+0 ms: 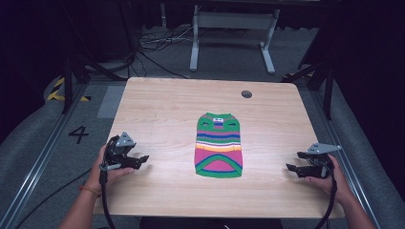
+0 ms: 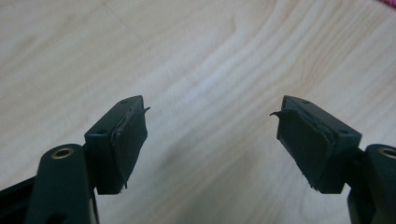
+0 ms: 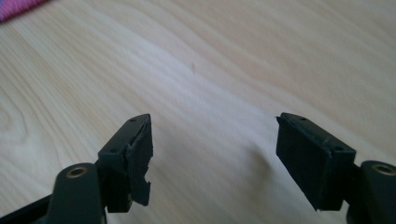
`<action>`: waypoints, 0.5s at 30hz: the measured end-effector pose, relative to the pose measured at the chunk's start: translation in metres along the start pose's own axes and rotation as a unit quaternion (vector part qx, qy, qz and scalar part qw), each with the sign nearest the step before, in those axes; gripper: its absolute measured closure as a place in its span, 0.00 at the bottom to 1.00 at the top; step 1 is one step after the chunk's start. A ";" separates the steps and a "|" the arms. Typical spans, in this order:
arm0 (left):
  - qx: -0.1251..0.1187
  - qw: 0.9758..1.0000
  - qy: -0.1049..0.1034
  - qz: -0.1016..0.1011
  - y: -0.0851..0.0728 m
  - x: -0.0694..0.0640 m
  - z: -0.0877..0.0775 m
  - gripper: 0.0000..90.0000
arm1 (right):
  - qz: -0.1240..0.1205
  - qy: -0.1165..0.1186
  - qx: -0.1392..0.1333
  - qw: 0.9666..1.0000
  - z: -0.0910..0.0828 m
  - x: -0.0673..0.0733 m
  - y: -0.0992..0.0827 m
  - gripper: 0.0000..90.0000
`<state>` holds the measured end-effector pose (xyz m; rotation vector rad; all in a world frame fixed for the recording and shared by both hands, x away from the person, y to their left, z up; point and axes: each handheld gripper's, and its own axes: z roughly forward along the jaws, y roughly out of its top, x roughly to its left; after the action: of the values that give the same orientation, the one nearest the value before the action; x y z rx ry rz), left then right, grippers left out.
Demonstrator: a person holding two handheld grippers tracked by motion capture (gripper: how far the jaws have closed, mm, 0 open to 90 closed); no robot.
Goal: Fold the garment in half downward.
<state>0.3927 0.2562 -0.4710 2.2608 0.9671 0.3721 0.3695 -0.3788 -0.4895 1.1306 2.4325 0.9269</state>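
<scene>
On the pale wooden table point(image 1: 157, 114), near its middle and slightly toward the right, lies a small knitted striped garment in green, pink, blue and orange point(image 1: 218, 145), spread flat, neck end pointing away from the person. Flanked on both sides: left gripper point(image 1: 141, 160) well apart from the garment's left edge, right gripper point(image 1: 292, 161) well apart from its right edge, both pointing inward toward it. Jaws parted on each, nothing between them; only bare wood grain between the worn black pads point(image 2: 128, 140) in the left gripper view, likewise past the pads point(image 3: 306, 156) in the right gripper view. A sliver of pink knit at a top corner of either gripper view.

Judged as the approach stage: garment not yet touched, no corner lifted, no fold made. Next move likely calls for bringing both grippers in level toward the lower hem or side edges, low enough to slide a jaw under the knit, then pinching evenly so the soft fabric does not bunch or drag.

Table surface smooth, light-grained, with a round dark cable hole point(image 1: 246, 94) near the far right. Beyond: dim room, grey carpet, white desk frame point(image 1: 234, 36), loose cables, yellow-black floor tape point(image 1: 58, 88), a painted numeral four point(image 1: 79, 134).
</scene>
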 end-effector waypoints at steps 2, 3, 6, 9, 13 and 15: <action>-0.005 1.000 -0.002 0.003 0.009 0.002 0.003 0.28 | -0.006 0.008 -0.008 1.000 0.005 0.001 0.013 0.33; -0.006 1.000 -0.008 0.001 0.014 0.002 0.005 0.28 | -0.006 0.011 -0.010 1.000 0.007 0.002 0.018 0.33; -0.004 1.000 -0.008 0.009 0.025 0.003 0.010 0.28 | -0.006 0.022 -0.027 0.999 0.016 0.002 0.040 0.36; -0.003 1.000 -0.010 0.018 0.039 0.005 0.021 0.29 | -0.005 0.026 -0.040 0.999 0.022 0.002 0.056 0.38; -0.015 0.999 -0.027 0.011 0.056 0.009 0.041 0.29 | 0.005 0.033 -0.058 0.998 0.039 0.000 0.084 0.42; -0.013 0.999 -0.031 0.010 0.066 0.009 0.052 0.29 | 0.004 0.031 -0.061 0.998 0.047 -0.001 0.095 0.44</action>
<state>0.4594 0.2055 -0.4668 2.2467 0.9024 0.3193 0.4482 -0.3138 -0.4616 1.0842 2.3848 1.1120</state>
